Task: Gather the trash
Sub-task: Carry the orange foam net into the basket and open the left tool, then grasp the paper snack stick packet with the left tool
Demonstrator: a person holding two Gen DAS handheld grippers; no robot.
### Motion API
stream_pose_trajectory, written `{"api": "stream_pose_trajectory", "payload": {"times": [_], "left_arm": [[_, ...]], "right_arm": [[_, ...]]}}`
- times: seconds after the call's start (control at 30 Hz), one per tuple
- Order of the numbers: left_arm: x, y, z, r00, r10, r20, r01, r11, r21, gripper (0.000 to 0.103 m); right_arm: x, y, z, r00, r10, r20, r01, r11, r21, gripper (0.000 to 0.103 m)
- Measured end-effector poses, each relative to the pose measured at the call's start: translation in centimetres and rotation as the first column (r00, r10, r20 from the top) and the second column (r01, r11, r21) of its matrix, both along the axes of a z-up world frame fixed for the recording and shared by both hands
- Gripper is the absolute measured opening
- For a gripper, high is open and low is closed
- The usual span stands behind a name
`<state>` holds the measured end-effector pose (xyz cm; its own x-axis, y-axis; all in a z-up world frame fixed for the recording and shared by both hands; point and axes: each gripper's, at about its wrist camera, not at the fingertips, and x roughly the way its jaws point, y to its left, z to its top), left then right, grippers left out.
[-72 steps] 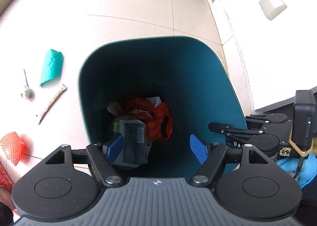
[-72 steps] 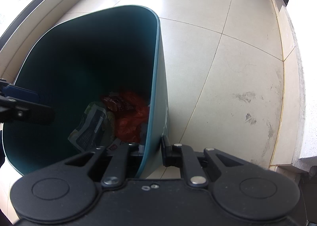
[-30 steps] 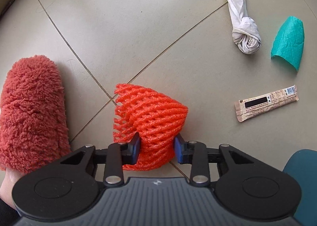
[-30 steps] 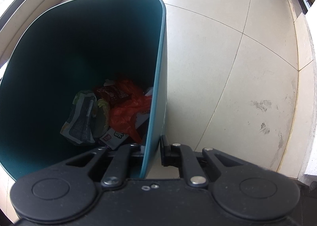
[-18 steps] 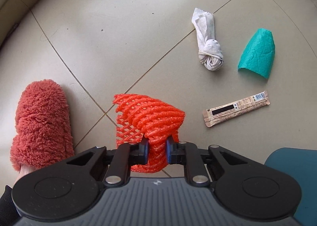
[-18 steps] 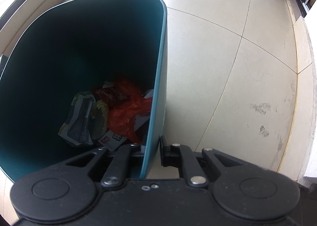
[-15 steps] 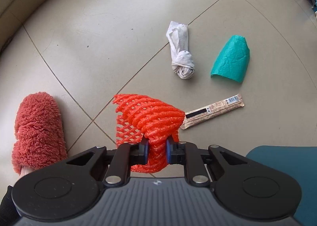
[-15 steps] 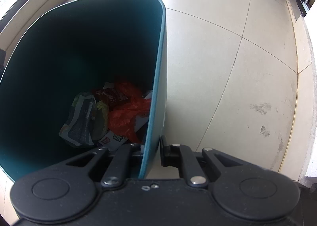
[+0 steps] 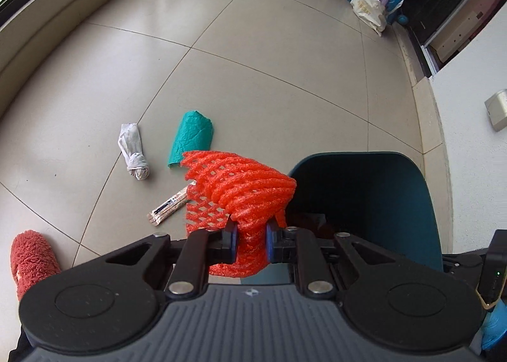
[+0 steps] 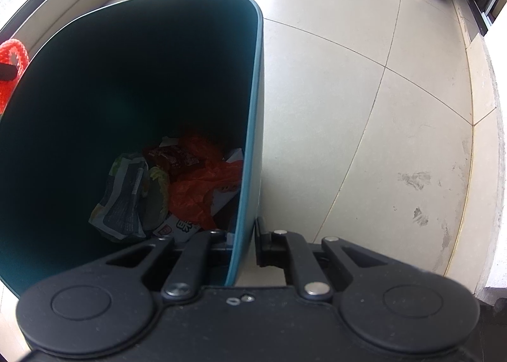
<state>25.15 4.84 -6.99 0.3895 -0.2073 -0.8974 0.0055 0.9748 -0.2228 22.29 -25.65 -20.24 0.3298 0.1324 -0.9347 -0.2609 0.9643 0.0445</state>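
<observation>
My left hand-held gripper pinches the orange foam net just left of the teal bin, ready for dropping in; my right hand-held gripper clamps the bin's right wall, steadying it.

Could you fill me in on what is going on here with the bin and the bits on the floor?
A person is collecting trash with two handheld tools. The left tool is shut on an orange foam net, held off the floor beside the teal bin. The right tool is clamped on the bin's rim. Wrappers already lie in the bin. A knotted white tissue, a green paper piece and a stick wrapper remain on the floor.
</observation>
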Motion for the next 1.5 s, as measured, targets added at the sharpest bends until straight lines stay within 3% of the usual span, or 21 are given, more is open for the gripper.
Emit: {"api": "stream_pose_trajectory", "payload": {"times": [0.23, 0.43, 0.63, 0.8, 0.87, 0.93, 0.97, 1.1, 1.27, 1.37, 1.5], "left_arm": [[-1.1, -9.0, 1.5, 0.971, -0.239, 0.028, 0.238, 0.97, 0.045, 0.016], [-1.1, -14.9, -2.6, 0.935, -0.347, -0.069, 0.353, 0.928, 0.122, 0.016], [0.3, -16.5, -8.1, 0.898, -0.403, -0.176, 0.428, 0.893, 0.139, 0.016], [0.9, -15.7, -10.2, 0.902, -0.381, -0.206, 0.411, 0.903, 0.129, 0.021], [1.1, -15.4, -10.4, 0.9, -0.382, -0.211, 0.407, 0.909, 0.09, 0.034], [1.1, -15.0, -10.3, 0.897, -0.394, -0.199, 0.411, 0.91, 0.052, 0.069], [1.0, -14.8, -10.1, 0.904, -0.389, -0.178, 0.403, 0.914, 0.052, 0.073], [0.7, -13.6, -8.1, 0.919, -0.376, -0.121, 0.377, 0.926, -0.018, 0.073], [0.1, -9.5, -2.7, 0.949, -0.313, 0.028, 0.314, 0.944, -0.101, 0.073], [0.3, -6.0, 0.5, 0.966, -0.226, 0.126, 0.237, 0.969, -0.077, 0.08], [1.5, -1.7, 1.1, 0.976, -0.126, 0.176, 0.133, 0.991, -0.026, 0.083]], "right_arm": [[-0.2, -0.5, 0.3, 1.0, -0.015, 0.003, 0.015, 1.0, 0.019, 0.007], [-0.1, -1.1, 1.0, 1.0, -0.024, 0.01, 0.024, 0.999, 0.029, 0.007], [-0.2, -1.4, 1.4, 0.999, -0.033, 0.014, 0.032, 0.999, 0.041, 0.007], [-0.2, -1.4, 1.5, 0.999, -0.034, 0.012, 0.033, 0.998, 0.053, 0.008], [-0.2, -1.5, 1.5, 0.999, -0.033, 0.012, 0.032, 0.998, 0.056, 0.008], [-0.2, -1.7, 1.6, 0.999, -0.033, 0.013, 0.032, 0.998, 0.06, 0.008], [-0.2, -1.7, 1.6, 0.999, -0.033, 0.014, 0.032, 0.998, 0.06, 0.008], [-0.3, -1.9, 1.7, 0.999, -0.033, 0.016, 0.032, 0.998, 0.062, 0.008], [-0.3, -2.1, 1.8, 0.999, -0.044, 0.012, 0.044, 0.997, 0.068, 0.008], [-0.3, -2.0, 1.8, 0.999, -0.043, 0.012, 0.042, 0.997, 0.065, 0.008], [-0.2, -2.1, 1.7, 0.999, -0.049, 0.01, 0.048, 0.997, 0.063, 0.007]]}}
